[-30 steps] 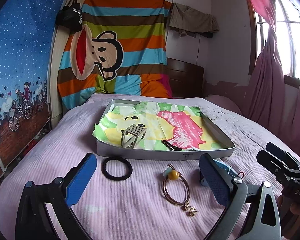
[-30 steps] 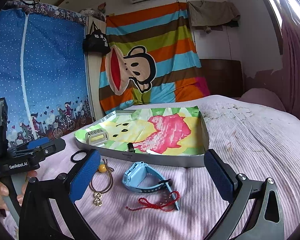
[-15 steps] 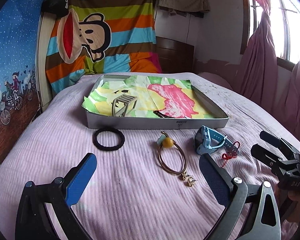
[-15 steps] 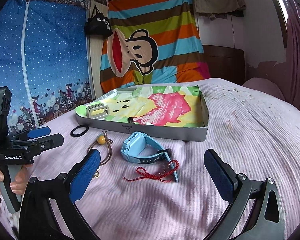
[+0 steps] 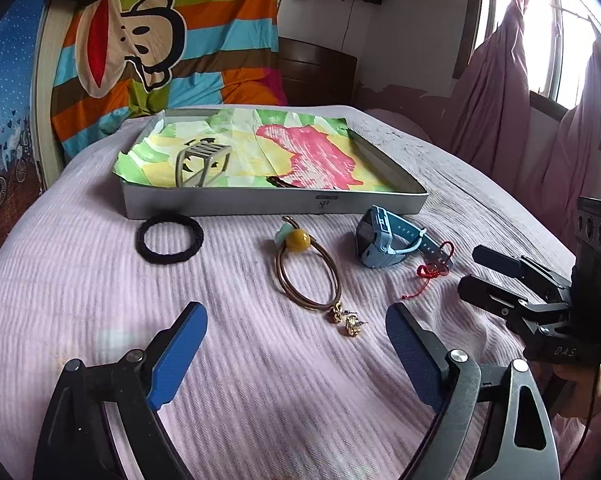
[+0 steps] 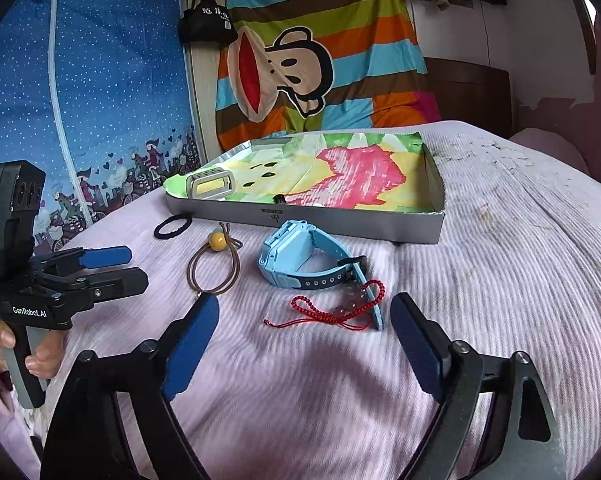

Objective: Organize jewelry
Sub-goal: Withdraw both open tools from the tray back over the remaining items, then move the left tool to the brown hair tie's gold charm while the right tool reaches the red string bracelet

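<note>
On the bed point(image 5: 100, 320), just before the tray point(image 5: 260, 206), lie the loose pieces: black hair tie point(image 5: 169, 237), beaded band point(image 5: 308, 272), earrings point(image 5: 346, 318), blue watch point(image 6: 300, 264), red cord point(image 6: 332, 308). Both jaws have just been closing (nothing between them), left hand-held gripper point(image 5: 296, 348) nearest the earrings, right hand-held gripper point(image 6: 304, 336) over the cord; nothing blocks either.

Small dark item point(image 5: 282, 182) in tray point(image 5: 228, 202), too small to identify.

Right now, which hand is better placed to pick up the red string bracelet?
The right. The red string bracelet lies just ahead of the right gripper, between its open fingers. The left gripper faces the brown hair tie.
</note>
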The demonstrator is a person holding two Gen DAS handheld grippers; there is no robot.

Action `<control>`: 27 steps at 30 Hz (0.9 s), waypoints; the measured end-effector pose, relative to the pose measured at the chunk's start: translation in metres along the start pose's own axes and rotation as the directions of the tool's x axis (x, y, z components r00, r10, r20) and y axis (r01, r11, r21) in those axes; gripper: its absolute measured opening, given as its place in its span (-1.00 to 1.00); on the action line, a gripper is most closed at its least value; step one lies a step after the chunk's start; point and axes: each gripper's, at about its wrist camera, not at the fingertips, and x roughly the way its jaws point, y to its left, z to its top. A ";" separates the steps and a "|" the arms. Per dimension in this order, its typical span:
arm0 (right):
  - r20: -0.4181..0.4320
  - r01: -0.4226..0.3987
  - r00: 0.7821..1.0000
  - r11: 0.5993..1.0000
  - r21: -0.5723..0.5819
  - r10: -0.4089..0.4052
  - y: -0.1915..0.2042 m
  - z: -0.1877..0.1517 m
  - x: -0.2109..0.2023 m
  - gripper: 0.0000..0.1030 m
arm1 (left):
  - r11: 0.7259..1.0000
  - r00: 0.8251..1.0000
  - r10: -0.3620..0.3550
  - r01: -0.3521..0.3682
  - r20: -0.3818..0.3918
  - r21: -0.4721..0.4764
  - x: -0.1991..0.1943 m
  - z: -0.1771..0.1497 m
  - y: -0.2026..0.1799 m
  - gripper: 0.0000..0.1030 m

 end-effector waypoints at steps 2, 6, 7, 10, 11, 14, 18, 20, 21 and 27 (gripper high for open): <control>-0.016 -0.006 1.000 1.000 0.003 0.006 -0.001 -0.001 0.003 0.40 | 1.000 0.999 -0.022 0.023 -0.029 0.005 0.006 -0.001 -0.002 0.56; -0.051 -0.018 0.999 1.000 0.016 0.019 -0.001 -0.004 0.010 0.23 | 0.999 0.996 -0.051 0.053 -0.073 0.013 0.015 -0.002 -0.004 0.27; -0.061 -0.020 0.998 1.000 0.020 0.021 -0.001 -0.004 0.012 0.22 | 0.998 0.995 -0.059 0.060 -0.081 0.017 0.016 -0.002 -0.005 0.19; -0.086 -0.023 0.996 0.999 0.039 0.027 -0.004 -0.006 0.018 0.20 | 0.996 0.990 -0.078 0.082 -0.118 0.029 0.023 -0.002 -0.010 0.02; -0.095 -0.021 0.995 0.999 0.046 0.025 -0.006 -0.006 0.021 0.19 | 0.996 0.988 -0.080 0.085 -0.131 0.034 0.026 -0.002 -0.012 -0.01; -0.125 -0.017 0.992 0.998 0.064 0.025 -0.009 -0.007 0.030 0.12 | 0.995 0.983 -0.083 0.091 -0.161 0.043 0.034 -0.003 -0.016 -0.17; -0.136 -0.017 0.990 0.997 0.076 0.027 -0.011 -0.006 0.040 0.09 | 0.994 0.979 -0.095 0.103 -0.181 0.037 0.042 0.000 -0.018 -0.28; -0.138 -0.019 0.990 0.997 0.072 0.029 -0.009 -0.005 0.043 0.09 | 0.993 0.977 -0.106 0.112 -0.184 0.022 0.044 0.002 -0.017 -0.31; -0.138 -0.021 0.990 0.997 0.070 0.030 -0.009 -0.005 0.044 0.08 | 0.993 0.976 -0.113 0.117 -0.186 0.012 0.045 0.002 -0.016 -0.34; -0.138 -0.030 0.990 0.997 0.073 0.039 -0.008 -0.003 0.051 0.05 | 0.988 0.969 -0.154 0.144 -0.193 -0.061 0.052 0.005 -0.007 -0.52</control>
